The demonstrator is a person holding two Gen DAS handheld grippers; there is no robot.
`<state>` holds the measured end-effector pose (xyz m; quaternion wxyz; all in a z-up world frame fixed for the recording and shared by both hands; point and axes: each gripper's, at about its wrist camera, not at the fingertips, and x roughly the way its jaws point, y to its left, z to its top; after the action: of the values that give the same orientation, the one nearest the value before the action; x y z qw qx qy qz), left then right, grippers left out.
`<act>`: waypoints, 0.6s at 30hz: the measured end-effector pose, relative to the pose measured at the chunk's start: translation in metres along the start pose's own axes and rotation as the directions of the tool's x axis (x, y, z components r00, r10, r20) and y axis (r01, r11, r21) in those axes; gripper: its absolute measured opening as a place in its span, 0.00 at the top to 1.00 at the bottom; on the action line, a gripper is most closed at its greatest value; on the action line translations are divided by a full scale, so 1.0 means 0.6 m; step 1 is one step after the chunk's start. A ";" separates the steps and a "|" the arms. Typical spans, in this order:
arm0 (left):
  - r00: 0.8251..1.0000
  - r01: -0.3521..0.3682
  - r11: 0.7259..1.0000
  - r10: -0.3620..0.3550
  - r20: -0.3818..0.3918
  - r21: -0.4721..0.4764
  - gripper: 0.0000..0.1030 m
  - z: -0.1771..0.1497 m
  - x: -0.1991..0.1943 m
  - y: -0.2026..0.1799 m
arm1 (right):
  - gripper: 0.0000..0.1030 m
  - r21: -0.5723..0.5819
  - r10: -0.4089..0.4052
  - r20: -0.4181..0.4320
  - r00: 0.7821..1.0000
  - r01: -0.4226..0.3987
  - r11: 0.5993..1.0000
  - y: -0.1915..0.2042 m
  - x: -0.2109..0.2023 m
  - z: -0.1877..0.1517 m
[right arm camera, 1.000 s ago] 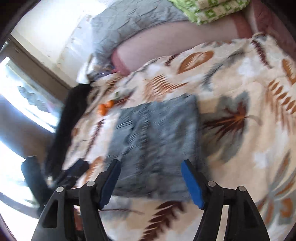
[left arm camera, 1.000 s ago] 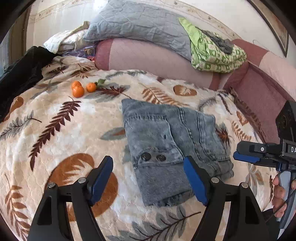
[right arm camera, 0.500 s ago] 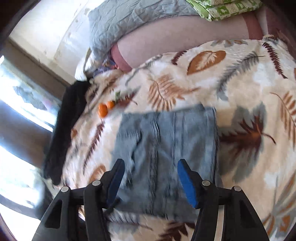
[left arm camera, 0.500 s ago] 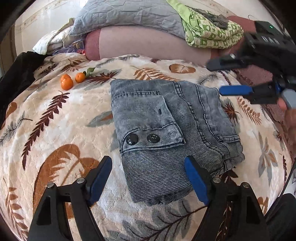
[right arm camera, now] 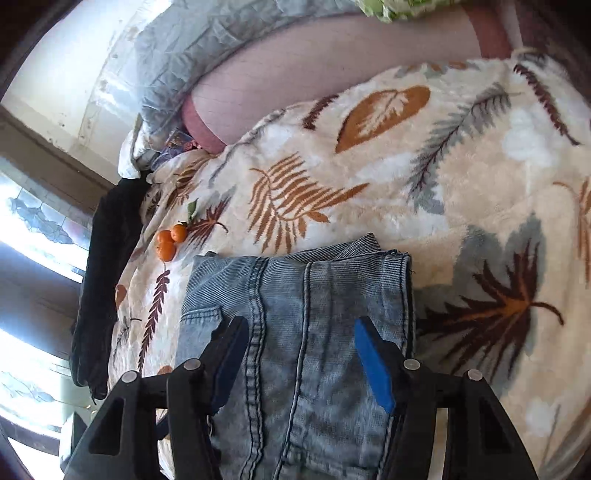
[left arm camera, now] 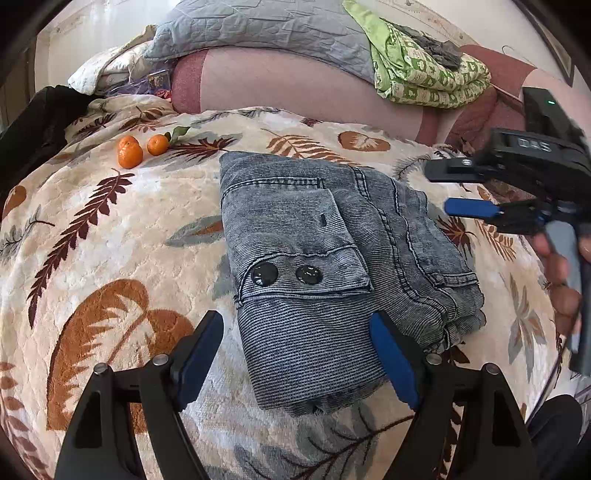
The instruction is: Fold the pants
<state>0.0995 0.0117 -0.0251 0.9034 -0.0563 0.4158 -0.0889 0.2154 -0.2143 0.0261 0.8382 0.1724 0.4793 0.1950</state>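
The folded blue denim pants (left arm camera: 325,258) lie on a leaf-patterned blanket (left arm camera: 110,240), their two dark buttons facing up. My left gripper (left arm camera: 295,325) hovers open over the near end of the pants, a blue pad on each side, touching nothing. My right gripper (left arm camera: 443,188) reaches in from the right, held by a person's hand (left arm camera: 557,266), with its fingers just off the pants' right edge. In the right wrist view the right gripper (right arm camera: 300,326) stands open above the pants (right arm camera: 303,288), with the denim below and between its pads but not pinched.
Small oranges (left arm camera: 130,154) sit on the blanket at the far left. A pink bolster (left arm camera: 288,85), a grey pillow (left arm camera: 258,29) and a green folded cover (left arm camera: 424,74) line the back. A black garment (left arm camera: 33,122) hangs over the left edge.
The left gripper has come lower and closer over the pants. The right gripper swung from the lower right to the pants' right side, over the denim, and its jaws narrowed a little.
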 end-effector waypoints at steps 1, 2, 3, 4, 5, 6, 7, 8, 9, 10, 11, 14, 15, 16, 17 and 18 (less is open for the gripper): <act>1.000 -0.004 1.000 0.004 0.005 0.001 0.20 -0.001 -0.004 -0.002 | 0.36 -0.011 -0.004 0.030 1.000 0.004 1.000 0.003 -0.025 -0.019; 1.000 -0.006 1.000 0.006 0.012 0.002 0.20 -0.002 -0.008 -0.002 | 0.30 -0.024 -0.020 0.067 0.998 0.021 0.999 0.007 -0.051 -0.042; 1.000 -0.009 1.000 0.009 0.020 0.004 0.20 -0.004 -0.014 -0.003 | 0.26 -0.041 -0.033 0.095 0.995 0.037 0.999 0.010 -0.071 -0.063; 1.000 -0.014 1.000 0.013 0.028 0.005 0.20 -0.004 -0.019 -0.004 | 0.23 -0.065 -0.039 0.119 0.992 0.047 0.997 0.014 -0.089 -0.088; 0.999 -0.018 1.000 0.017 0.034 0.007 0.20 -0.005 -0.024 -0.005 | 0.23 -0.089 -0.050 0.141 0.989 0.063 0.994 0.017 -0.104 -0.114; 0.999 -0.021 1.000 0.021 0.039 0.009 0.20 -0.006 -0.031 -0.006 | 0.23 -0.107 -0.067 0.159 0.985 0.085 0.991 0.019 -0.112 -0.136; 0.999 -0.025 1.000 0.024 0.044 0.007 0.20 -0.008 -0.037 -0.007 | 0.22 -0.121 -0.088 0.171 0.981 0.109 0.987 0.019 -0.120 -0.160; 0.998 -0.029 1.000 0.029 0.049 0.006 0.20 -0.010 -0.042 -0.009 | 0.22 -0.134 -0.104 0.181 0.978 0.129 0.983 0.018 -0.126 -0.180; 0.998 -0.033 0.999 0.032 0.055 0.004 0.20 -0.013 -0.048 -0.010 | 0.22 -0.148 -0.120 0.198 0.973 0.151 0.977 0.017 -0.131 -0.200; 0.997 -0.037 0.999 0.037 0.061 0.002 0.20 -0.017 -0.055 -0.011 | 0.22 -0.156 -0.135 0.212 0.968 0.170 0.973 0.015 -0.135 -0.217; 0.997 -0.041 0.999 0.041 0.063 -0.001 0.20 -0.022 -0.060 -0.012 | 0.22 -0.156 -0.149 0.224 0.963 0.187 0.970 0.013 -0.137 -0.231; 0.997 -0.049 0.999 0.050 0.062 -0.015 0.20 -0.040 -0.074 -0.013 | 0.22 -0.182 -0.169 0.253 0.953 0.219 0.959 0.017 -0.132 -0.260; 0.996 -0.054 0.998 0.055 0.064 -0.021 0.20 -0.047 -0.079 -0.012 | 0.21 -0.194 -0.183 0.254 0.950 0.236 0.952 0.019 -0.127 -0.267; 0.996 -0.060 0.998 0.062 0.063 -0.024 0.20 -0.055 -0.084 -0.011 | 0.21 -0.209 -0.190 0.251 0.949 0.245 0.947 0.021 -0.124 -0.271; 0.996 -0.070 0.997 0.071 0.062 -0.028 0.20 -0.062 -0.088 -0.010 | 0.21 -0.230 -0.190 0.247 0.950 0.248 0.941 0.023 -0.120 -0.275; 0.995 -0.079 0.996 0.081 0.063 -0.032 0.20 -0.070 -0.092 -0.008 | 0.21 -0.241 -0.186 0.244 0.952 0.246 0.939 0.024 -0.116 -0.276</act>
<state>0.0318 0.0174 -0.0105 0.9181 -0.0559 0.3899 -0.0444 0.0365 -0.2193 0.0046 0.9176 0.0237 0.3698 0.1442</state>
